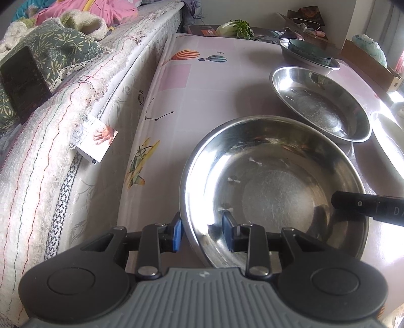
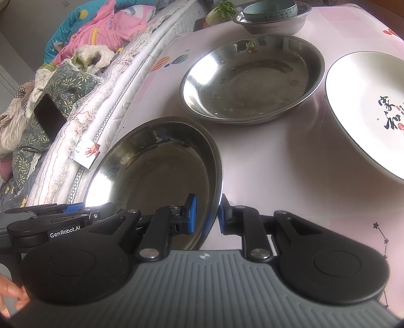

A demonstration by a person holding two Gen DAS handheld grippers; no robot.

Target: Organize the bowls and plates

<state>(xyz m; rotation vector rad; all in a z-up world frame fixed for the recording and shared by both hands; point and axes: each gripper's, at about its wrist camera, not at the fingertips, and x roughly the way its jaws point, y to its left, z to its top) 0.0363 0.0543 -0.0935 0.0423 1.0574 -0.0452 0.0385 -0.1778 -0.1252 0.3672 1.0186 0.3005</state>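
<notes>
A wide steel bowl [image 1: 272, 191] [image 2: 156, 171] sits nearest on the pink table [image 1: 202, 88]. My left gripper [image 1: 203, 233] straddles its near rim, one blue pad outside and one against the inner wall, shut on it. My right gripper [image 2: 207, 215] straddles the opposite rim. Its outer pad meets the rim, and a thin dark gap separates the inner pad from the wall. One of the right gripper's fingers [image 1: 353, 204] reaches over that rim. A second steel bowl [image 1: 320, 103] [image 2: 252, 78] stands behind. A white plate [image 2: 366, 113] with black calligraphy lies to the right.
At the far end a teal bowl [image 2: 270, 10] rests inside a small steel basin [image 2: 272, 25], with leafy greens [image 1: 234, 29] beside them. A mattress [image 1: 75, 113] with bedding and a dark phone [image 1: 24, 83] borders the table's left edge. A person's hand [image 2: 10, 297] shows at lower left.
</notes>
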